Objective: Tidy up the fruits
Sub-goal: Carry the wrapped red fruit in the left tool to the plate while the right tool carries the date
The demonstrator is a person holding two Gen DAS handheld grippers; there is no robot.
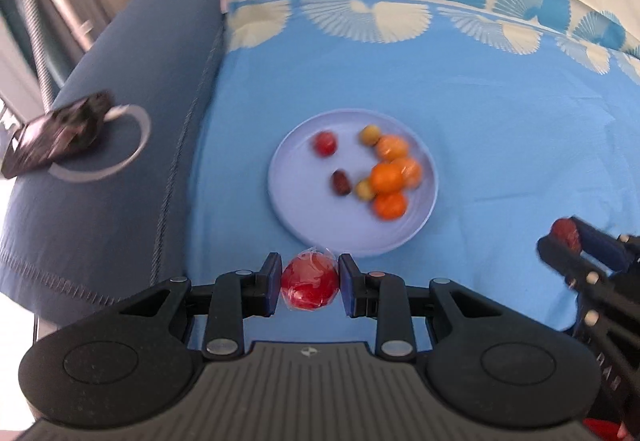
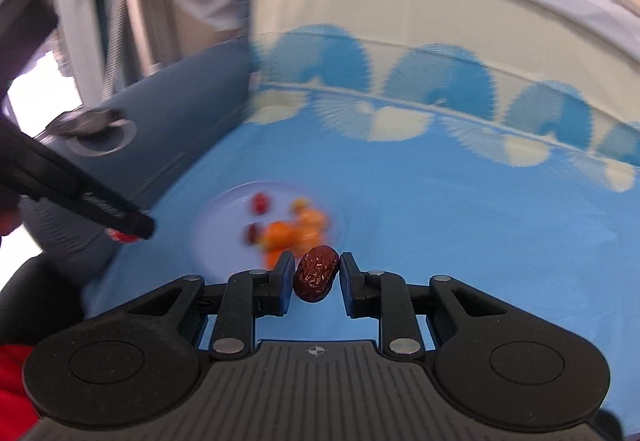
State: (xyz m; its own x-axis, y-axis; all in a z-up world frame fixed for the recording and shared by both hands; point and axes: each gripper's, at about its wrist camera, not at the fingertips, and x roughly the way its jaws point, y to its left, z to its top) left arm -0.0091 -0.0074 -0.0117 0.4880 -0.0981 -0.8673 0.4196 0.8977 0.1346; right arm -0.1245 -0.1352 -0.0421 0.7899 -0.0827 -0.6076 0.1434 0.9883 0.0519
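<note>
A pale lilac plate [image 1: 288,201] lies on the blue cloth and holds several fruits: oranges [image 1: 387,177], small yellow fruits, a red fruit [image 1: 325,143] and a dark date [image 1: 341,183]. My left gripper [image 1: 309,283] is shut on a plastic-wrapped red fruit [image 1: 309,283], just in front of the plate's near rim. My right gripper [image 2: 316,278] is shut on a wrinkled dark red date [image 2: 316,273], held above the cloth near the plate [image 2: 224,213]. The right gripper also shows in the left wrist view [image 1: 570,237], to the right of the plate.
A dark blue cushion [image 1: 120,161] with a ring print lies left of the cloth, with a dark phone-like object [image 1: 52,137] on it. The cloth [image 1: 500,141] has a fan-pattern border at the far side. Metal rails stand at the far left.
</note>
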